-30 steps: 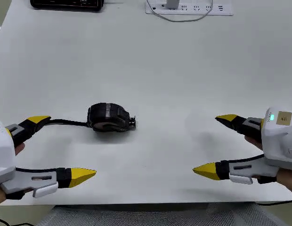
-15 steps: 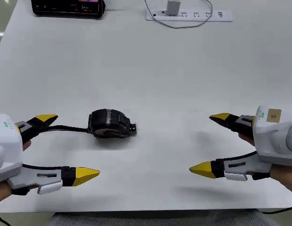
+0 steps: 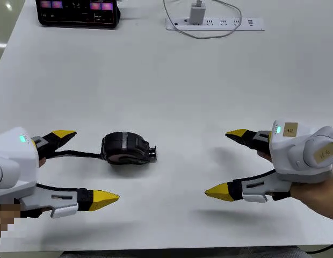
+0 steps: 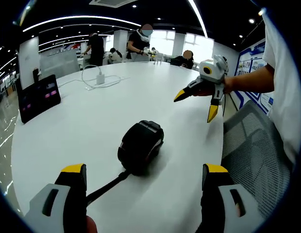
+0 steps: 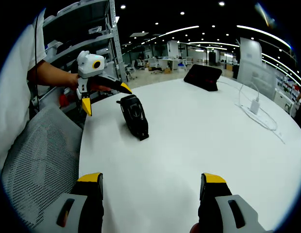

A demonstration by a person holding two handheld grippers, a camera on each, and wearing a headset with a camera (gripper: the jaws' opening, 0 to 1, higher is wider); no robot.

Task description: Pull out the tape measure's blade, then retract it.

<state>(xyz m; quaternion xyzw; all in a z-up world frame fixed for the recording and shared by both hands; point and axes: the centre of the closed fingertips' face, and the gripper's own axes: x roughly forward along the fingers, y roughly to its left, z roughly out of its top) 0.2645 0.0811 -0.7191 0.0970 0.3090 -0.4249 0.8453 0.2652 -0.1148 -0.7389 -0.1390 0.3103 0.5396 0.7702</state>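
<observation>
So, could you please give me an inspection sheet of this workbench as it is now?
Surface: white table, smooth.
Job's things: black tape measure lies on the table, blade not pulled out.
Clutter: dark tablet and white power strip at the far edge.
Grippers: left gripper and right gripper both open, one on each side of the tape measure, not touching it.
Cables: white cable loops by the power strip; black strap runs from the tape measure toward the left gripper.
Surroundings: mesh chair, shelves, people beyond the table.
</observation>
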